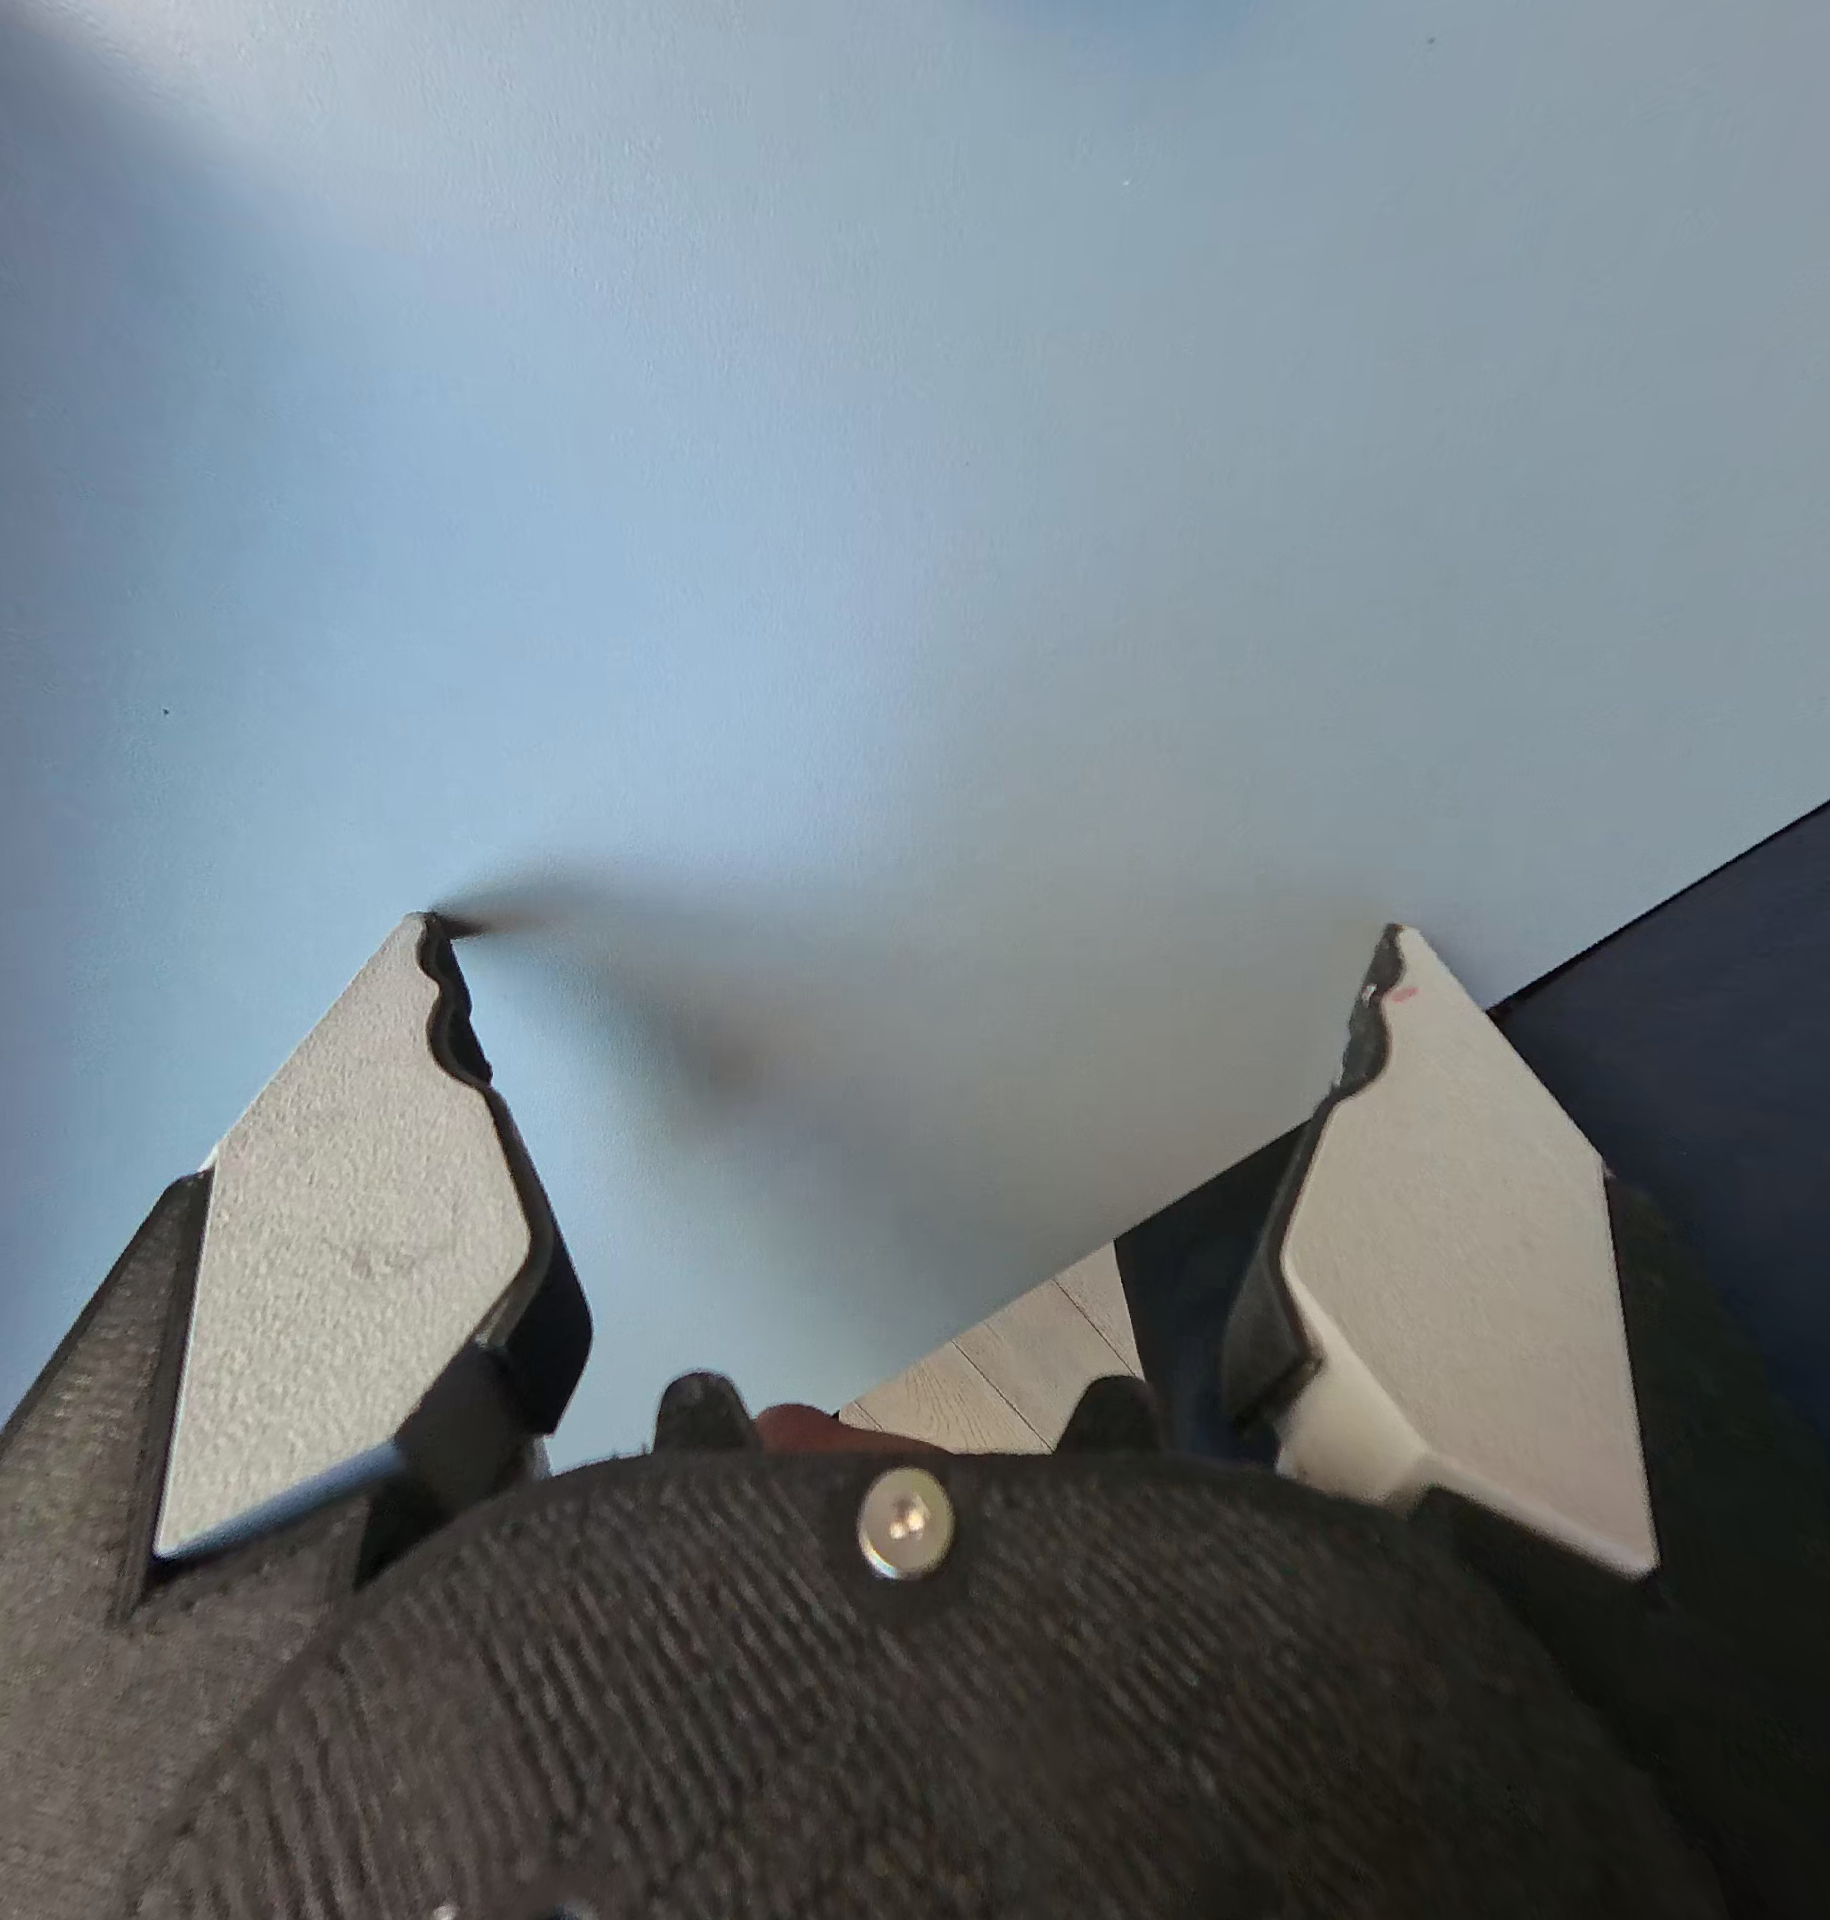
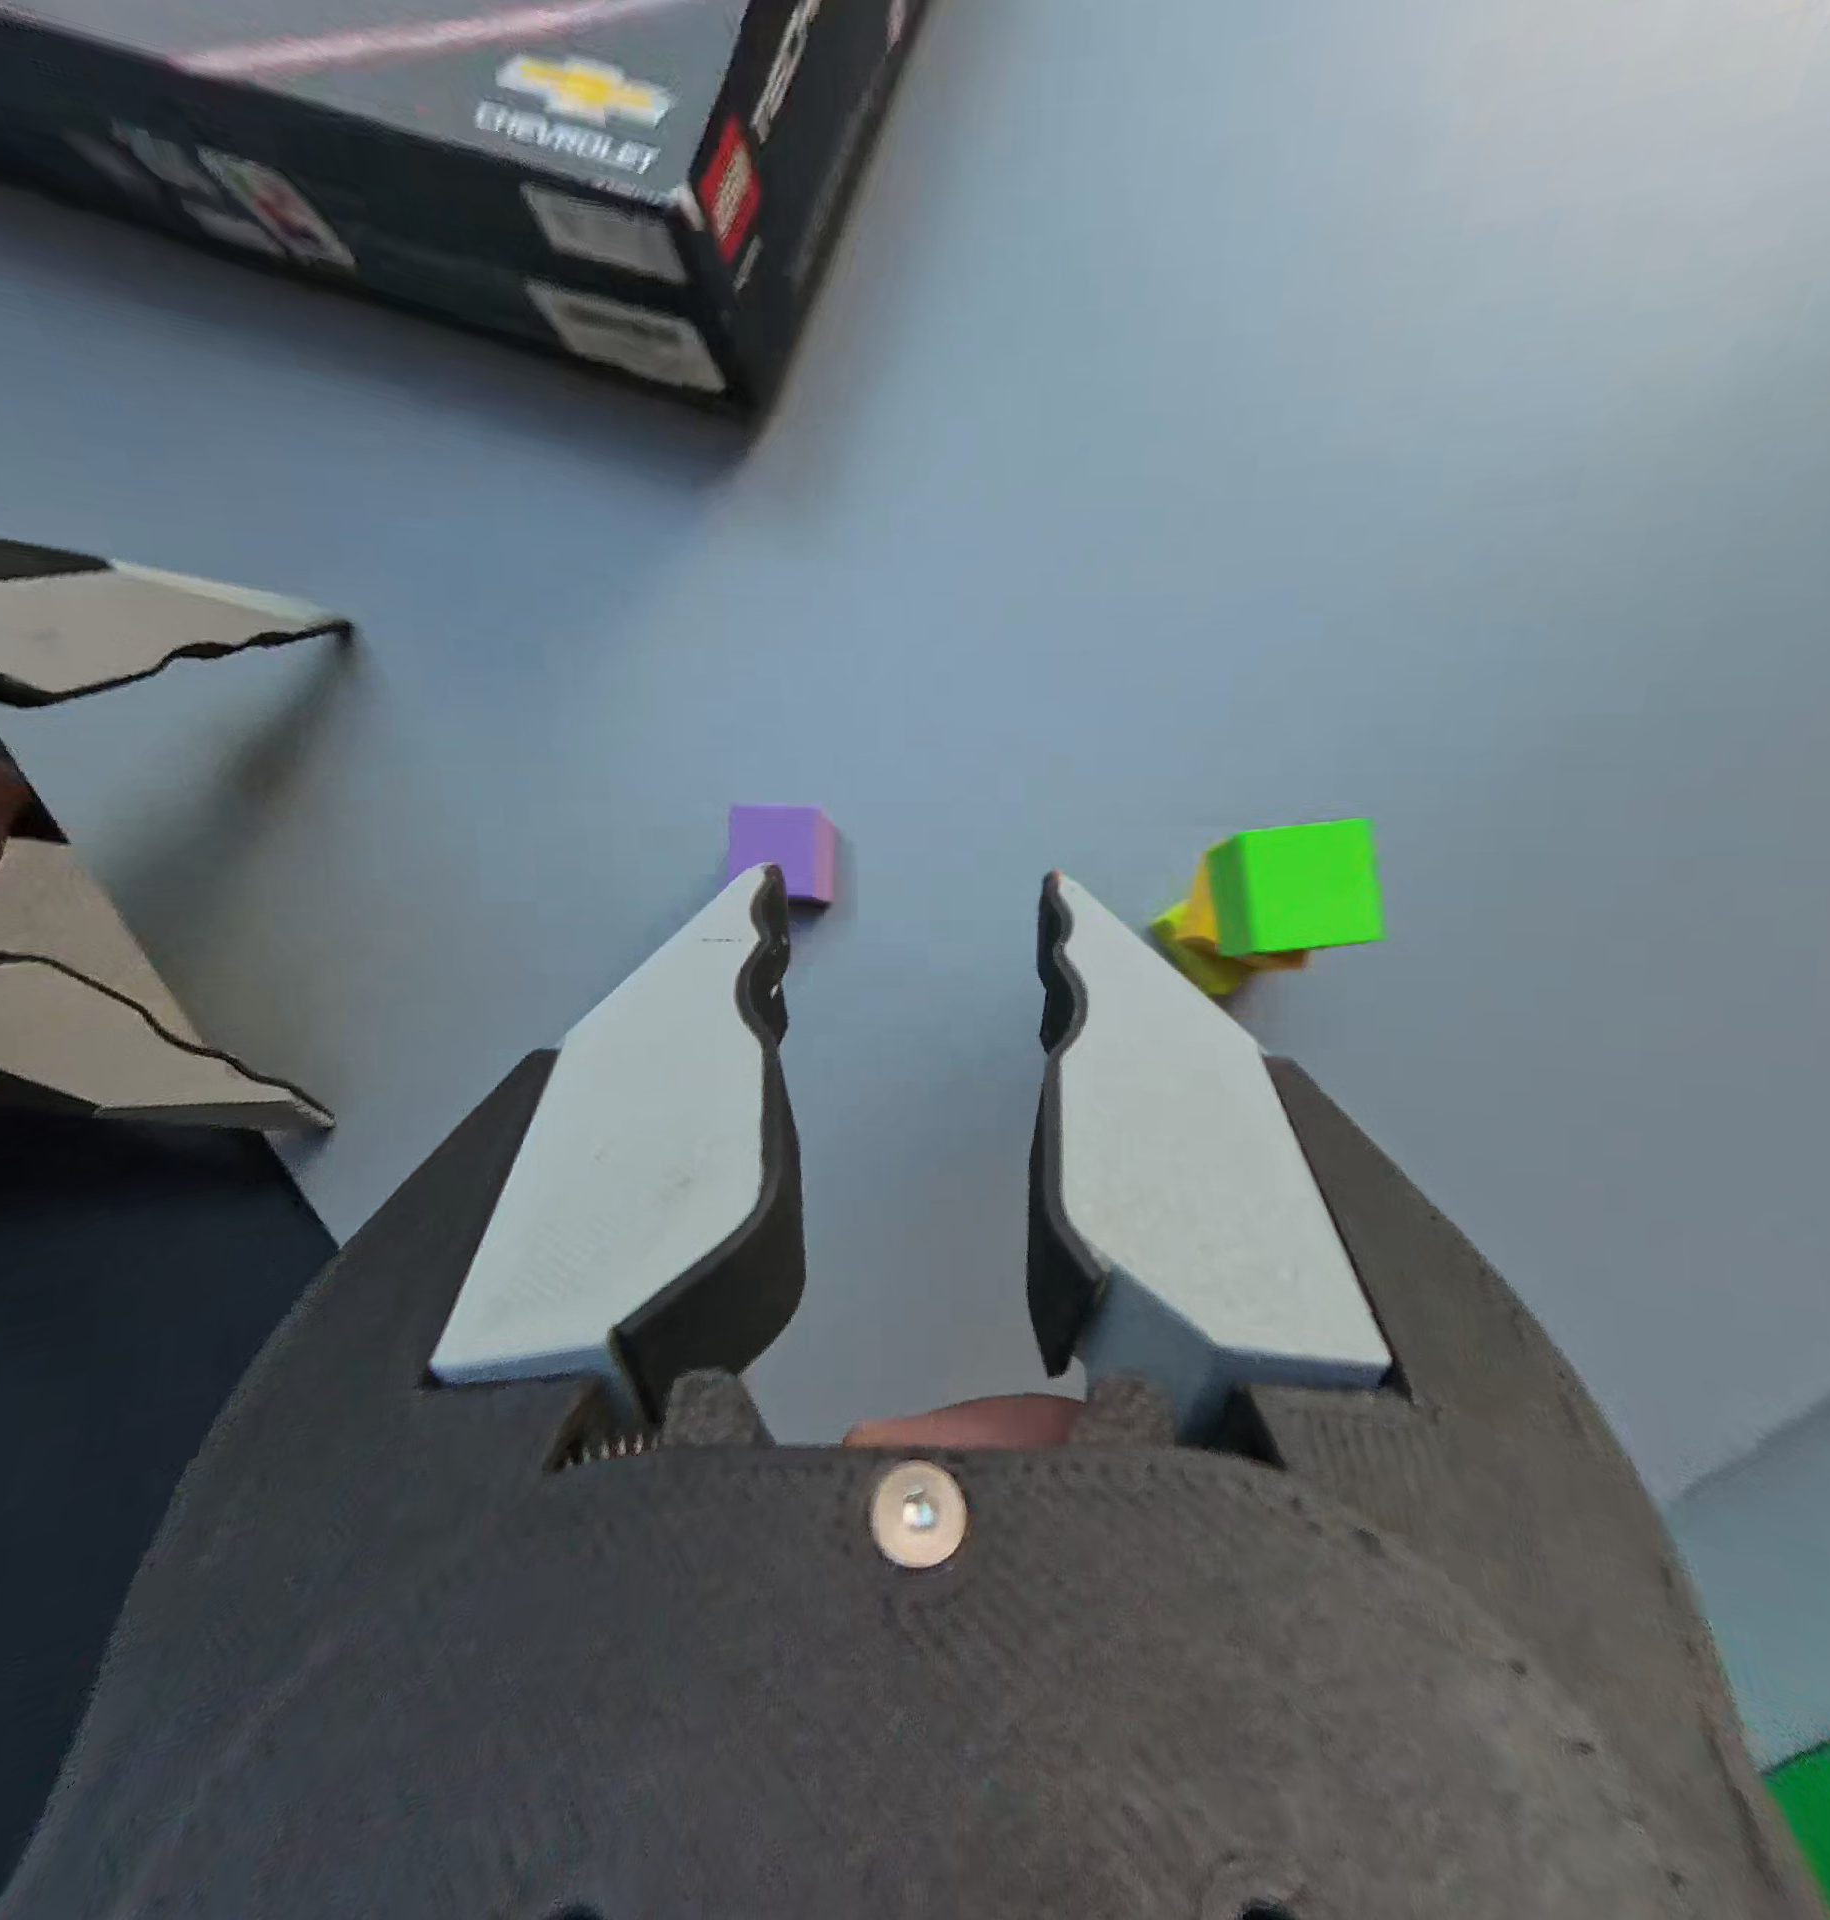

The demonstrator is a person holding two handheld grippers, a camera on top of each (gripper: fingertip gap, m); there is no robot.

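The surface is a smooth, matte table of pale blue-grey colour, almost without marks; in the left wrist view it fills nearly the whole picture and only soft shadows lie on it. Its near edge runs diagonally, and beyond this edge a dark navy area shows, and lower a strip of light wood-pattern floor.

The landmark here is the purple cube, which stands on the table. The right gripper hangs just in front of this cube, its fingers released and apart with only bare table between them. The left fingertip covers the near lower corner of the purple cube; whether it touches the cube I cannot tell. To the right of the purple cube, past the other fingertip, a green cube sits tilted on top of yellow pieces, which are partly hidden under it. Far behind the purple cube and to the left, a black printed cardboard box lies flat on the table. To the left of the purple cube, near the table edge, the left gripper rests with its fingers spread wide, grasping nothing; one fingertip seems to touch the surface, where a dark shadow begins. At the lower right corner of the right wrist view a bright green patch appears, but what it is I cannot tell.
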